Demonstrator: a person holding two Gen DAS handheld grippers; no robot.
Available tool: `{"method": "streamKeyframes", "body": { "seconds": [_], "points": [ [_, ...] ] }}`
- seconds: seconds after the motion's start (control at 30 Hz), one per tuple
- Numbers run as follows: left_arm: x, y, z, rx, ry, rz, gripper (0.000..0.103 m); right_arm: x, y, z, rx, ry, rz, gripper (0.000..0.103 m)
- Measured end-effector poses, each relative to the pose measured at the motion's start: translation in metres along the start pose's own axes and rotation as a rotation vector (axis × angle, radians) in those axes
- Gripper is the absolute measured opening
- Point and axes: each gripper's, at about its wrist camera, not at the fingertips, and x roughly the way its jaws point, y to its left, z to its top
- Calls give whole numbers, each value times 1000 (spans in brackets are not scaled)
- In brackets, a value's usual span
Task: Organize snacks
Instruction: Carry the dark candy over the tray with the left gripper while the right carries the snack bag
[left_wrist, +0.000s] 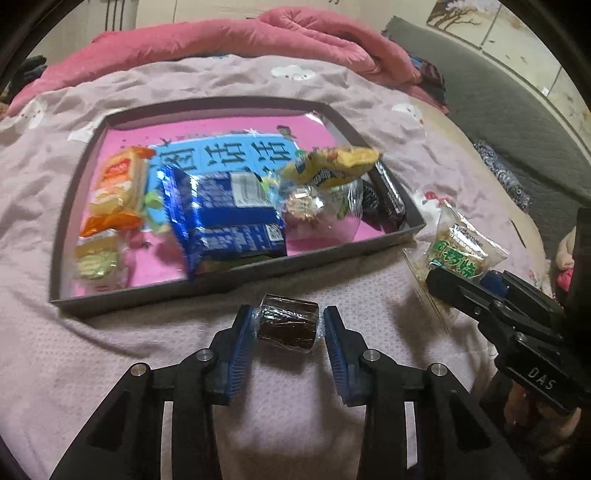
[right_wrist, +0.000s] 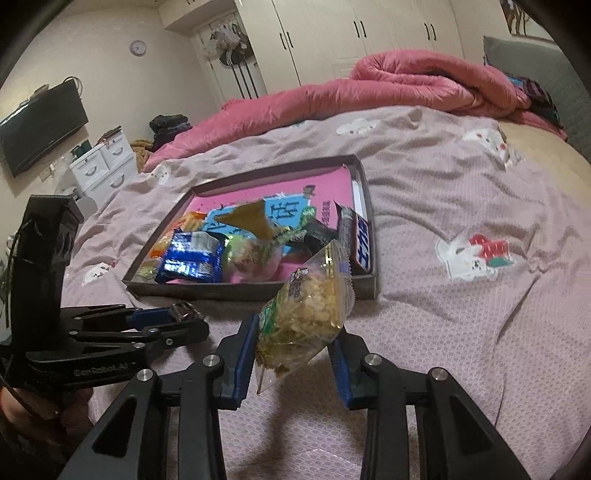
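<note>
Wrapped snacks (left_wrist: 221, 210) heaped in grey tray (left_wrist: 236, 275).

Pink quilt (right_wrist: 424, 79) bunched on bed; wall TV (right_wrist: 40, 125); white wardrobe (right_wrist: 354, 33)

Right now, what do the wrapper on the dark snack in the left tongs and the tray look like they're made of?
The wrapper on the brown cake roll looks like thin clear plastic film: the dark roll shows through, with glossy crinkles at the twisted ends. The tray looks like stiff matte grey cardboard, with thin straight walls and a glossy pink printed liner, though I can't be certain.
</note>
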Motion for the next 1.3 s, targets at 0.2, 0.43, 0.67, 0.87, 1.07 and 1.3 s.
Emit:
{"method": "streamKeyframes", "body": {
  "seconds": [0.2, 0.43, 0.67, 0.87, 1.07, 1.3],
  "points": [
    [-24, 3, 3, -3, -52, 15, 40, -10, 9, 6, -34, -38, -10, 37],
    [-41, 9, 9, -16, -93, 23, 40, -16, 15, 12, -53, -68, -29, 37],
    [-54, 20, 13, -40, -126, 34, 40, -20, 17, 18, -60, -89, -40, 37],
    [-64, 33, 18, -72, -156, 40, 40, -26, 18, 26, -71, -115, -64, 37],
    [-73, 51, 22, -106, -192, 63, 40, -29, 18, 35, -68, -135, -78, 37],
    [-84, 76, 27, -150, -229, 106, 40, -31, 17, 43, -64, -155, -94, 37]
  ]
}}
